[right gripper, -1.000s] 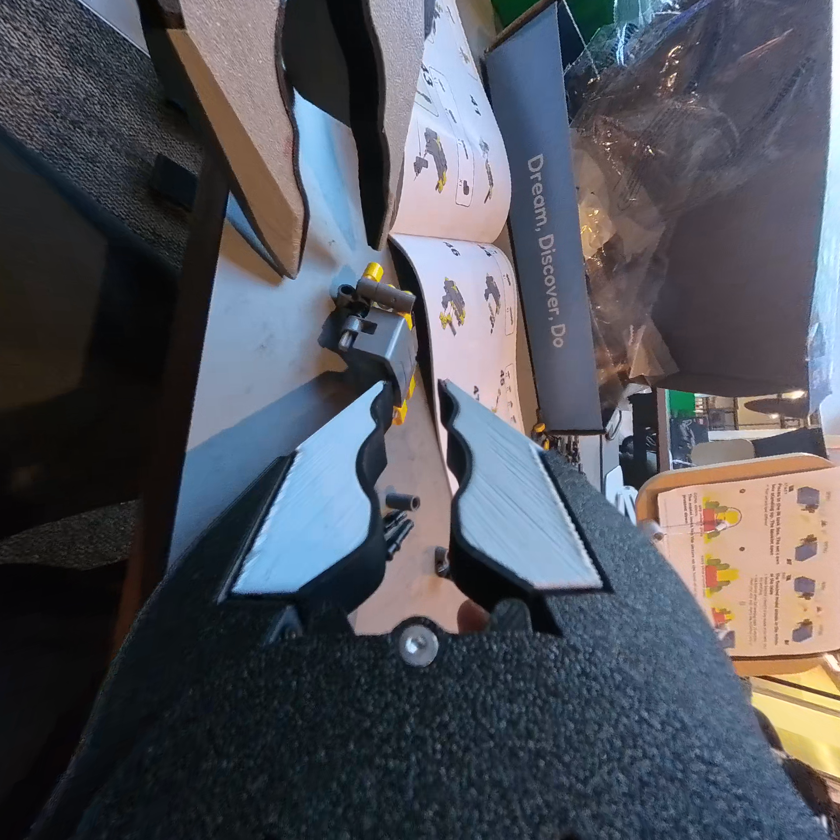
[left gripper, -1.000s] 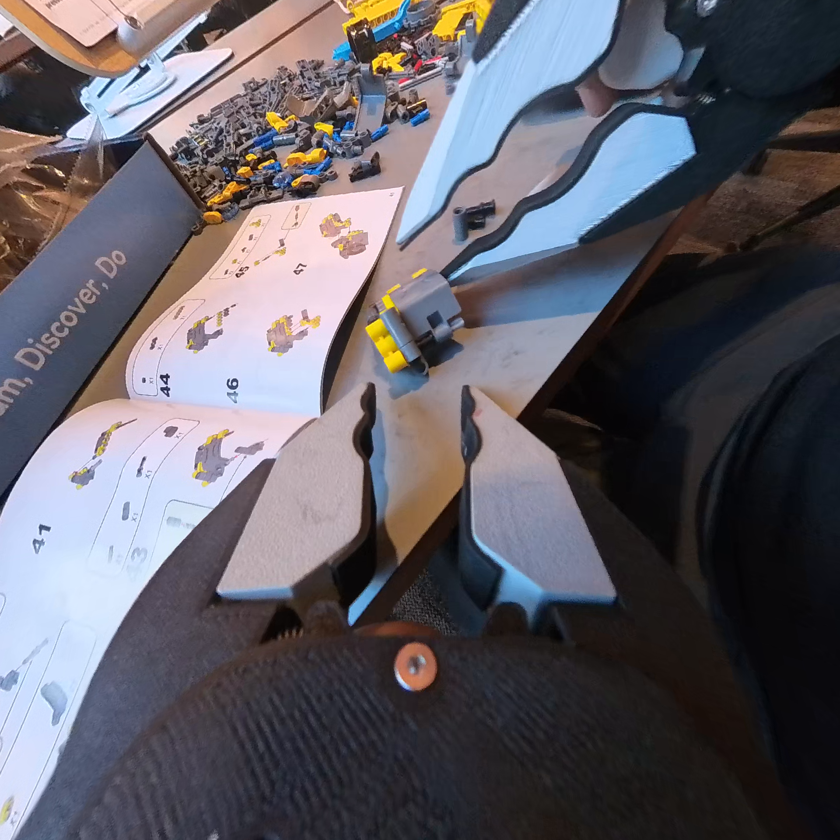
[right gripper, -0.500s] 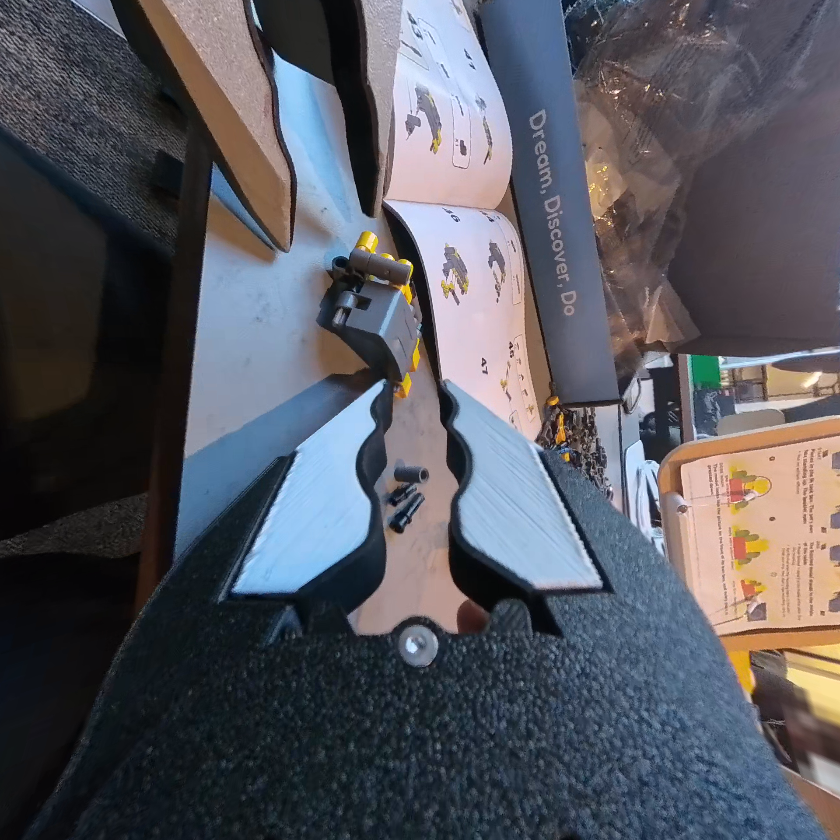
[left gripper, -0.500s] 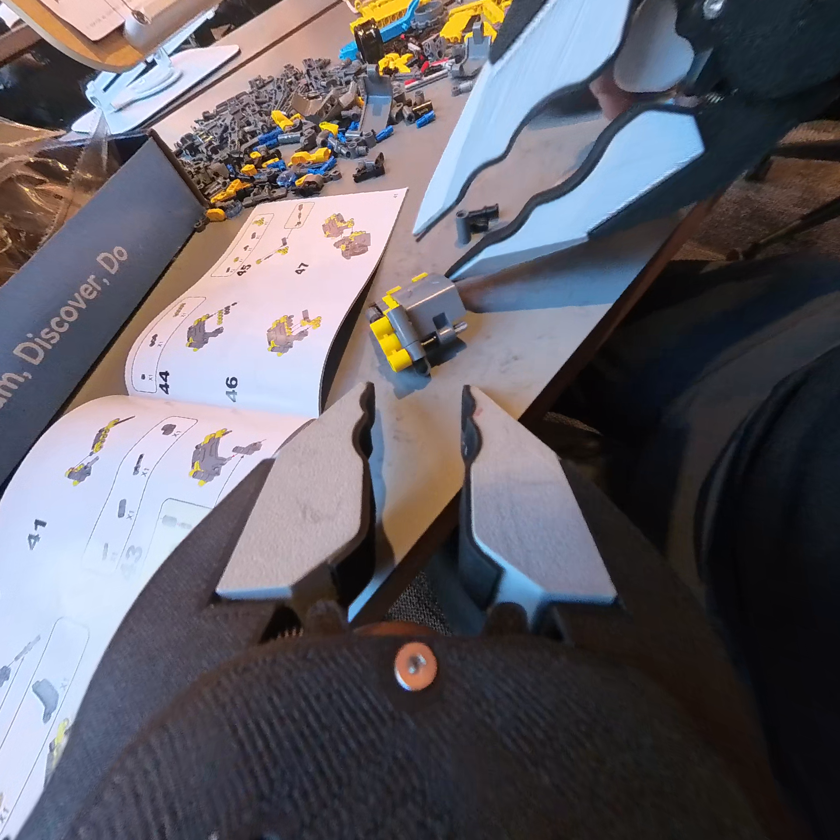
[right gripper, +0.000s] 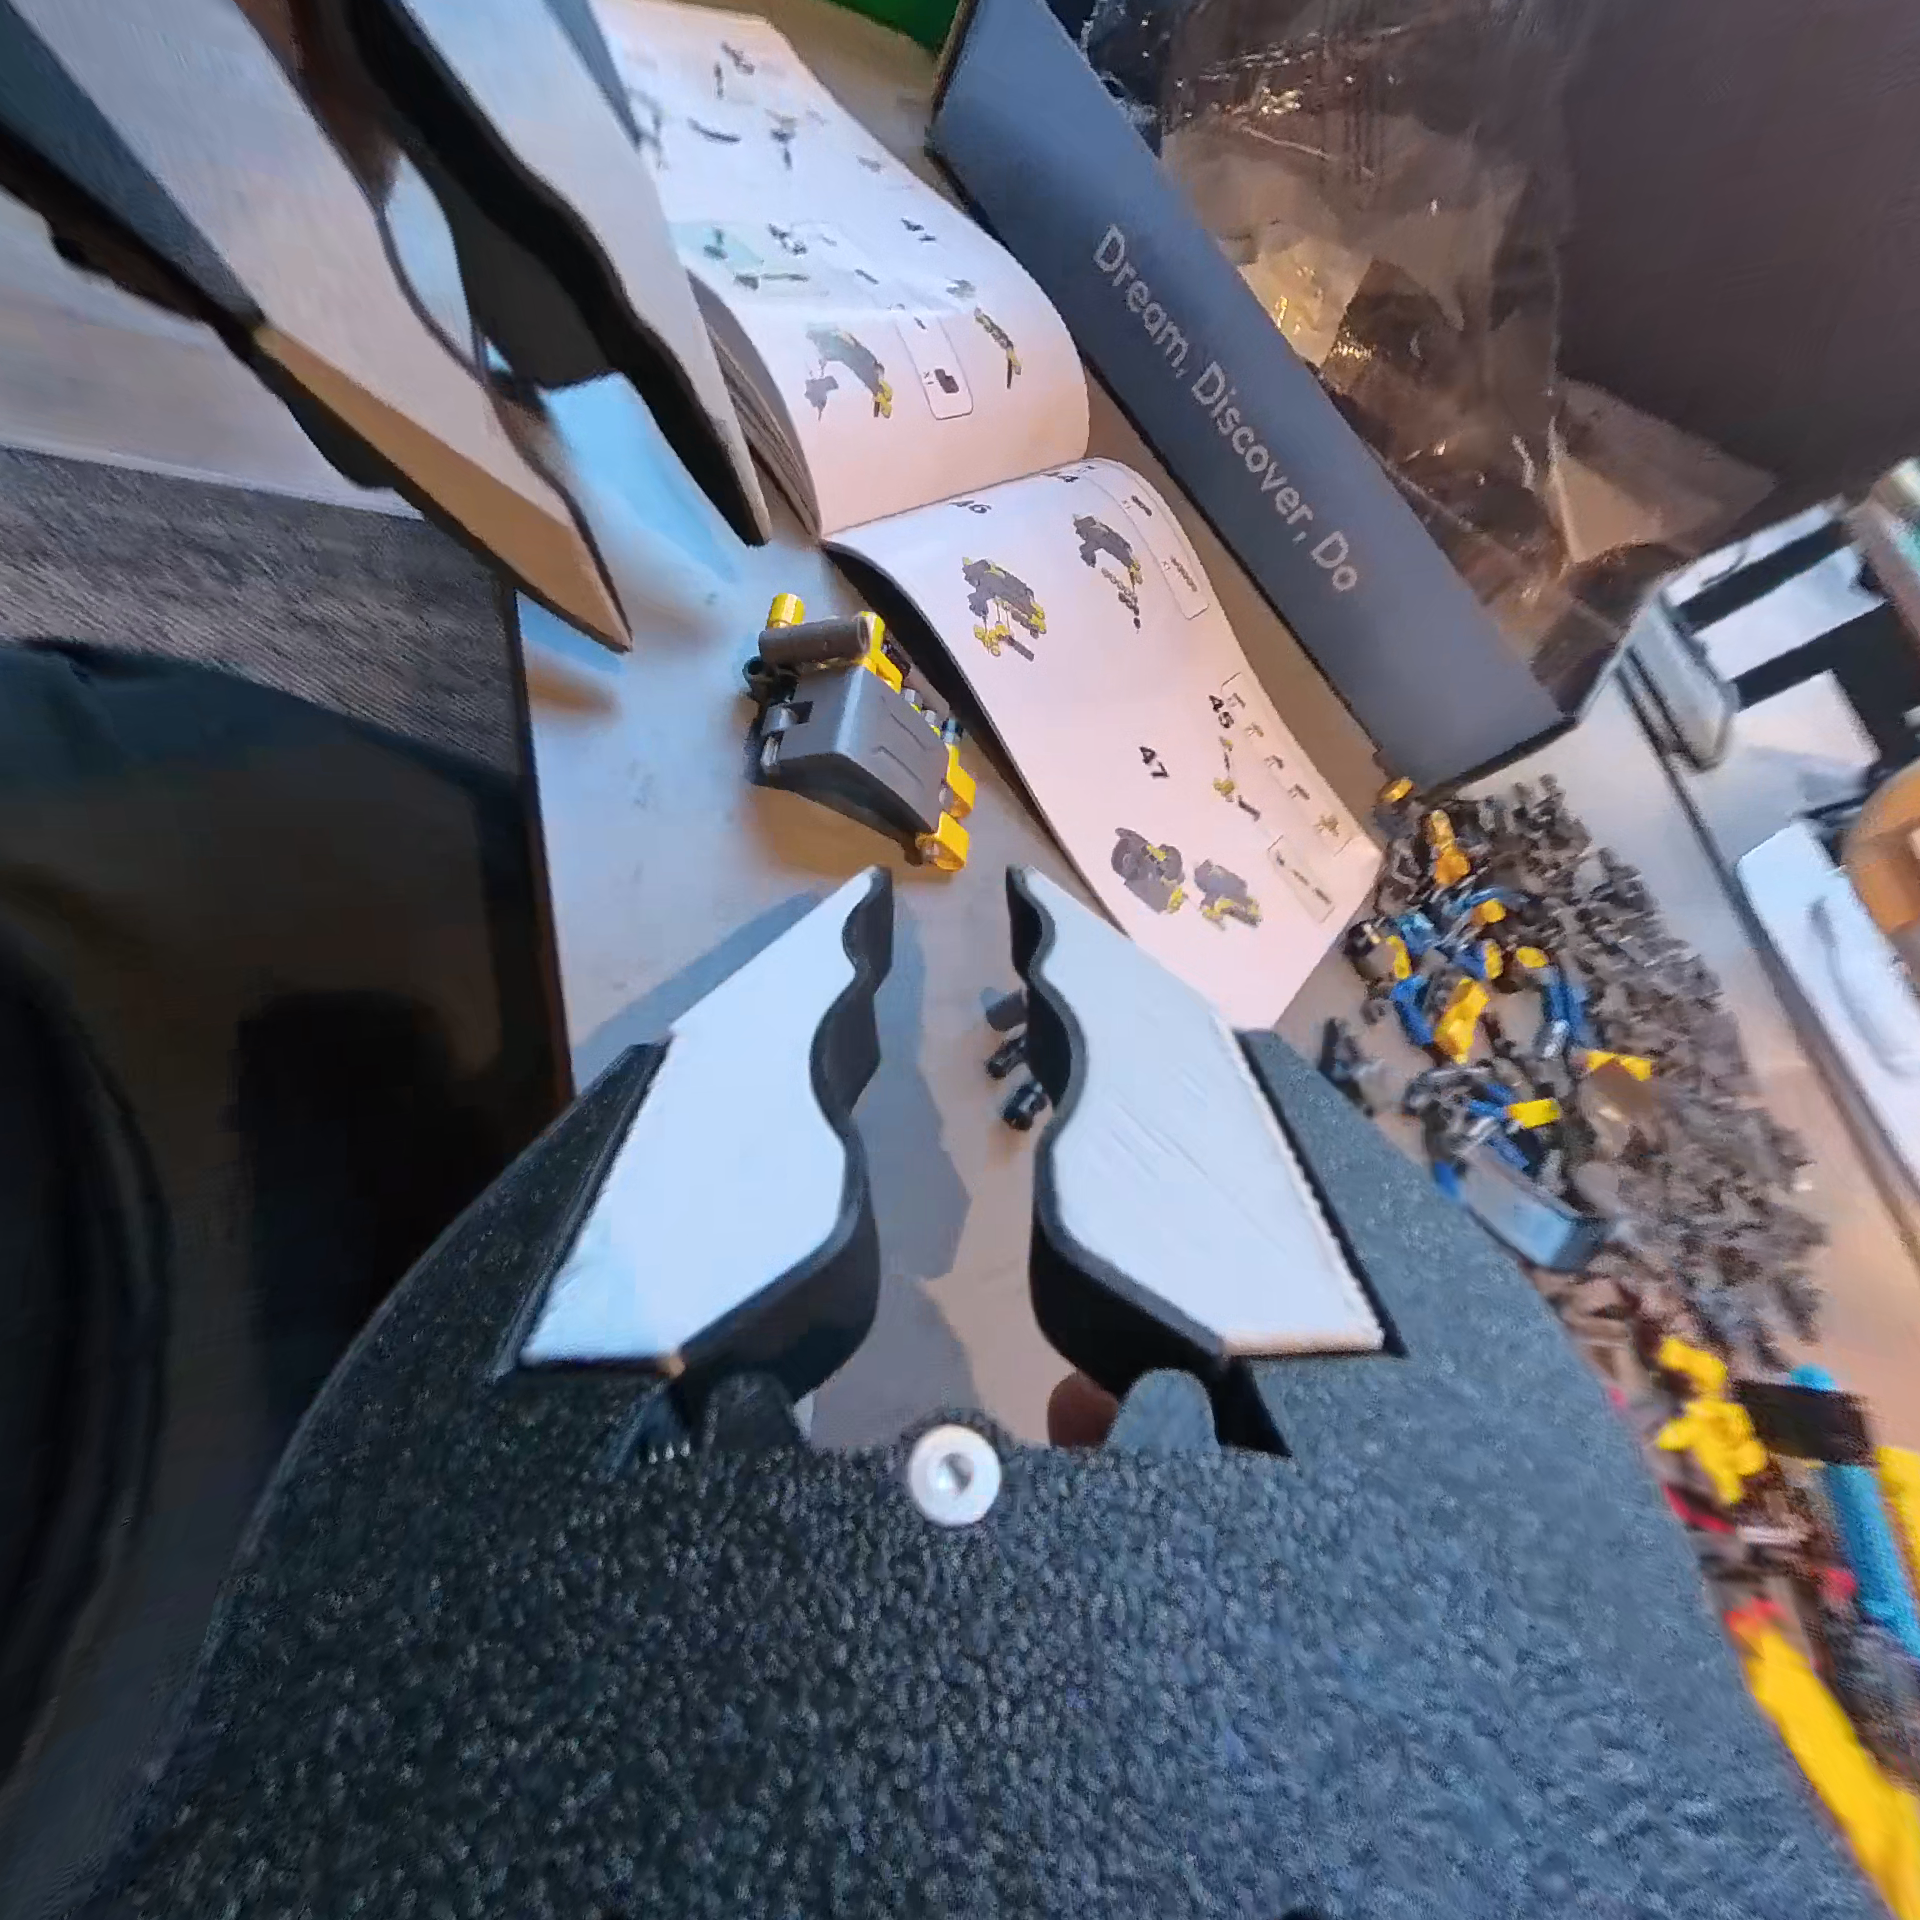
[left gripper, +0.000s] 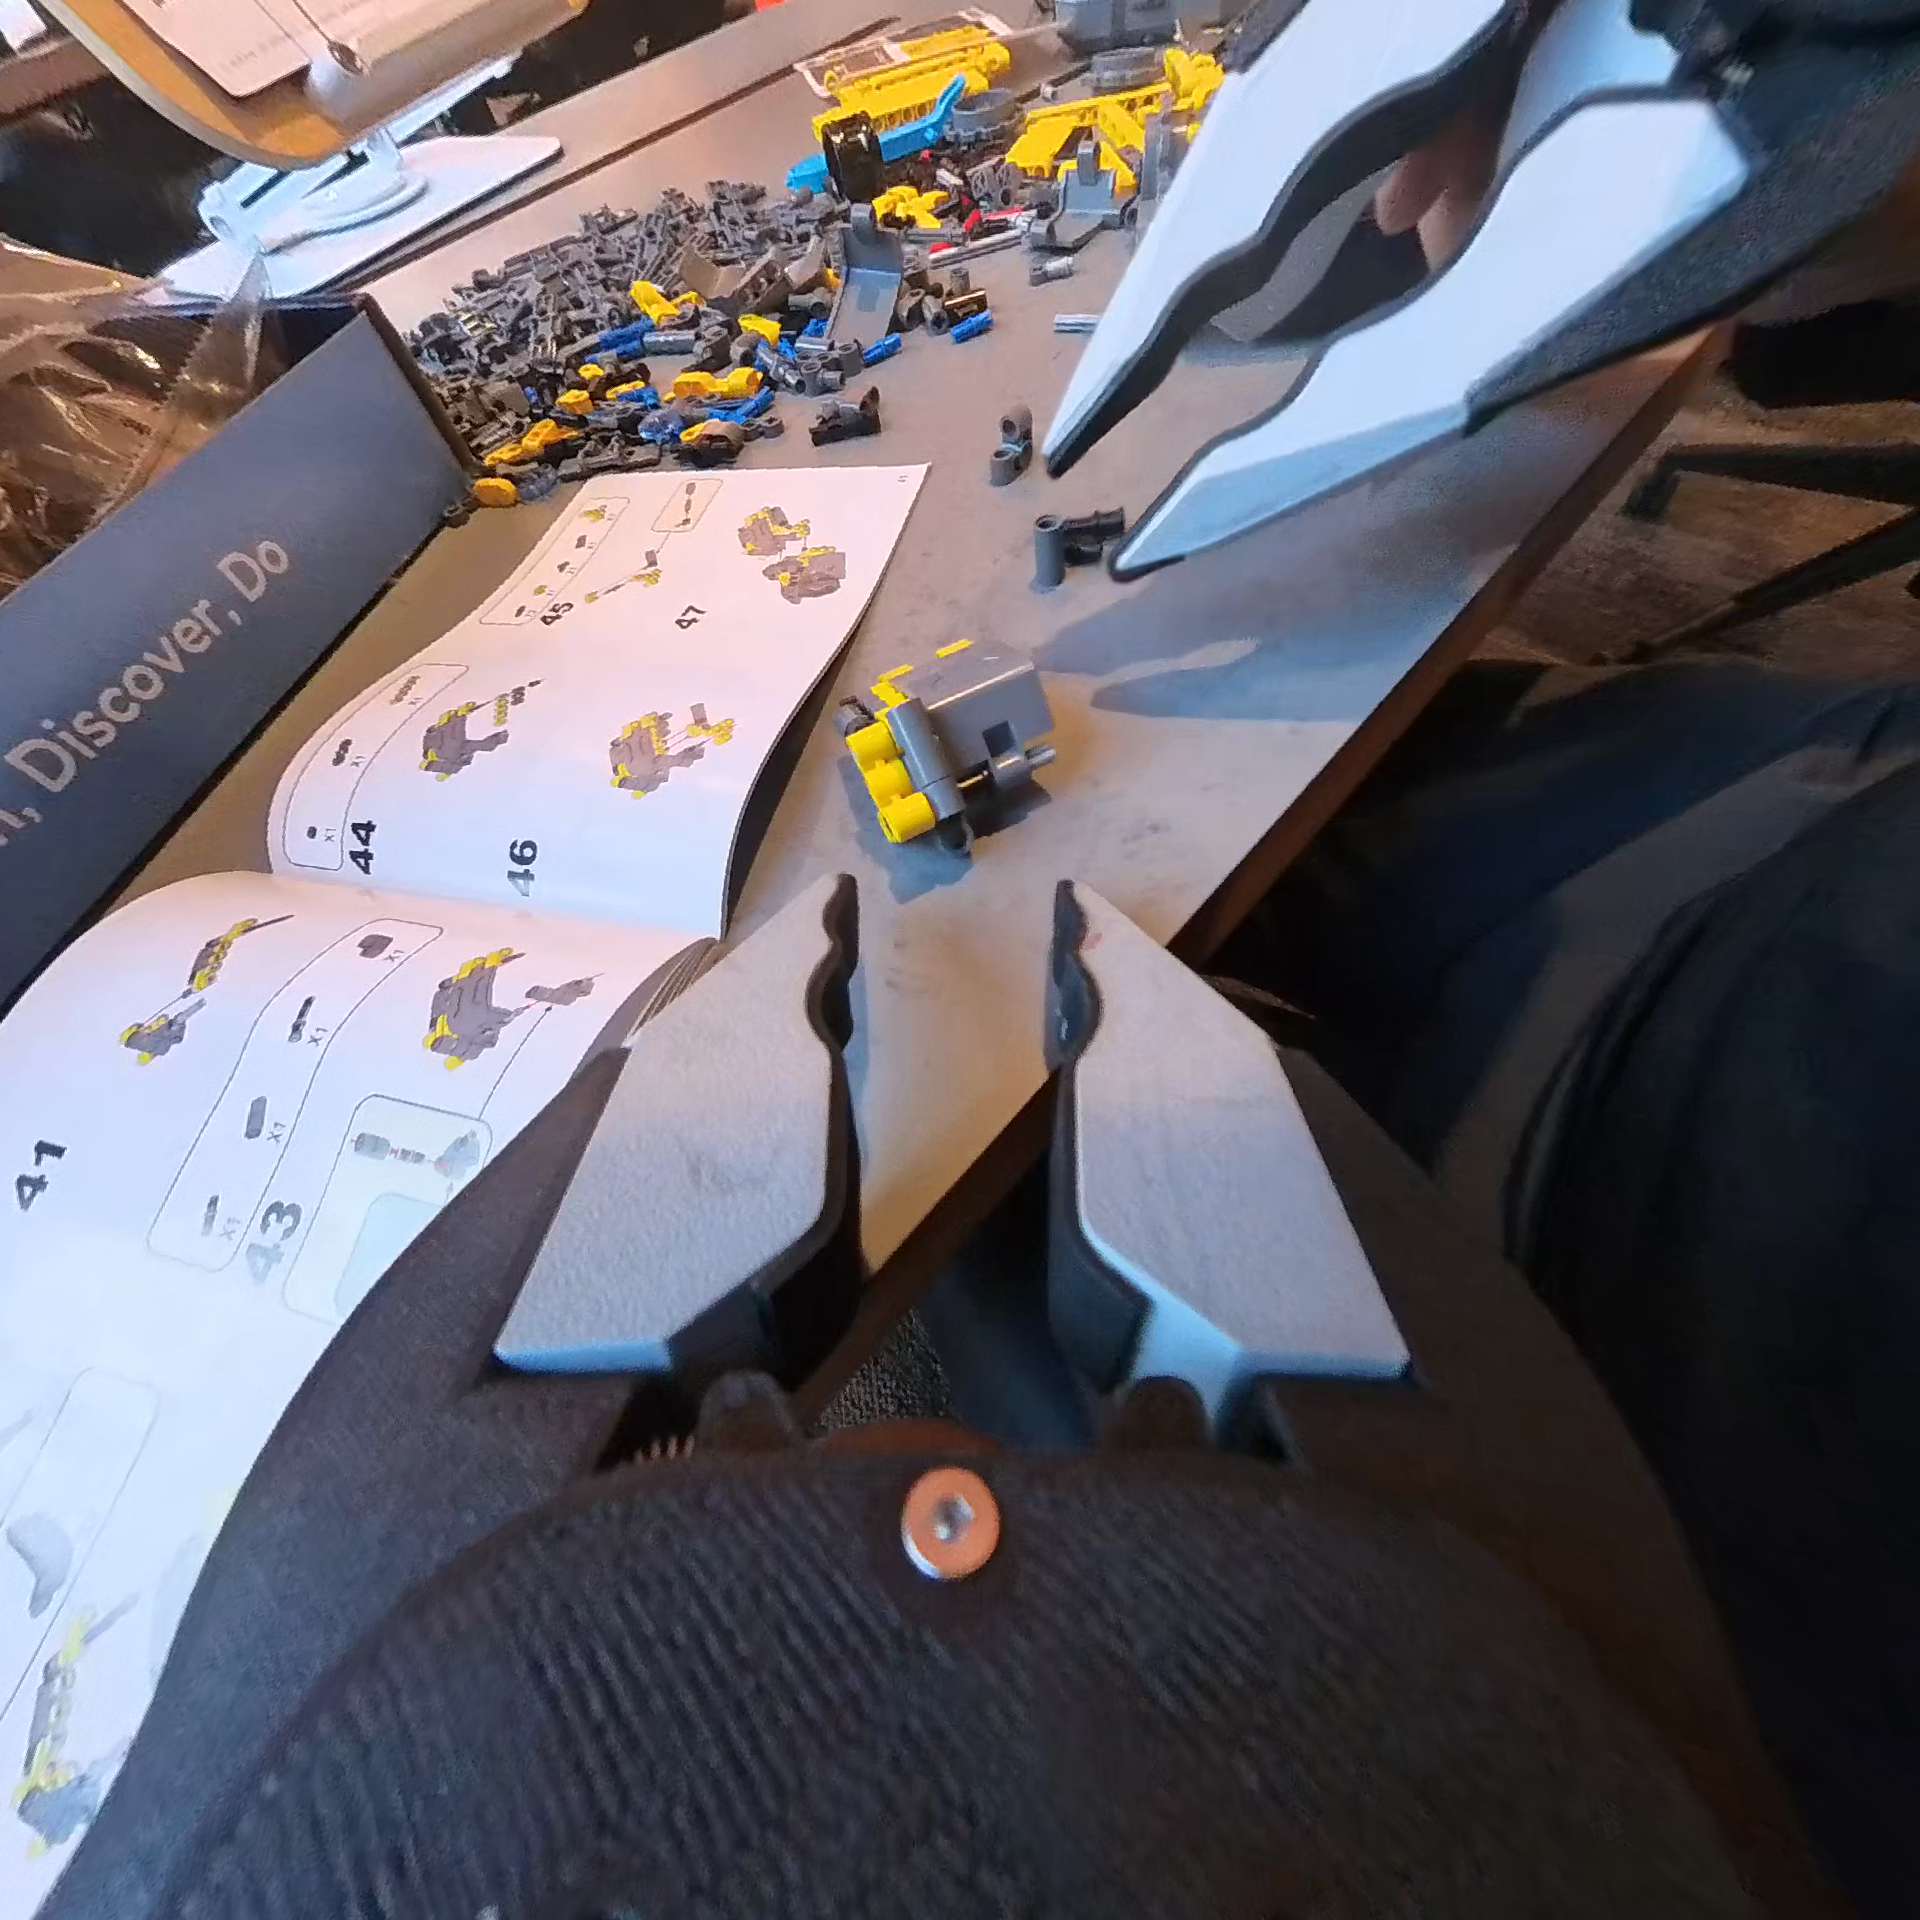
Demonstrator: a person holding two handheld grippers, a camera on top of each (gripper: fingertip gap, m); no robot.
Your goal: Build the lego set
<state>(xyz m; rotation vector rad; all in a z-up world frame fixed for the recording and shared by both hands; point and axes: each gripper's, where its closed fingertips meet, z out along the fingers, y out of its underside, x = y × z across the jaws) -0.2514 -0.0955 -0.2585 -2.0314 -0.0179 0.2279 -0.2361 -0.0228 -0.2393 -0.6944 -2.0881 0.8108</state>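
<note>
The left claw (left gripper: 954, 906) sits low in the left wrist view, its fingers parted by a moderate gap with nothing between them, hovering over the bench (left gripper: 1226, 727) near its right edge. Just above its tips lies a small grey-and-yellow brick block (left gripper: 948, 750), resting on the bench beside the curled edge of an open booklet (left gripper: 582, 707). The right claw (left gripper: 1081, 520) reaches in from the upper right of that view, also parted and empty, its lower tip just beside two small dark pins (left gripper: 1075, 535). In the right wrist view the right claw (right gripper: 948, 891) hangs just below the block (right gripper: 862, 743), with the pins (right gripper: 1008, 1060) by its right finger. Bare bench lies between the block and the left edge. A heap of loose bricks (right gripper: 1538, 1039) lies at right, past the booklet (right gripper: 1122, 727), and a dark box (right gripper: 1247, 416) stands along the booklet's upper side.
</note>
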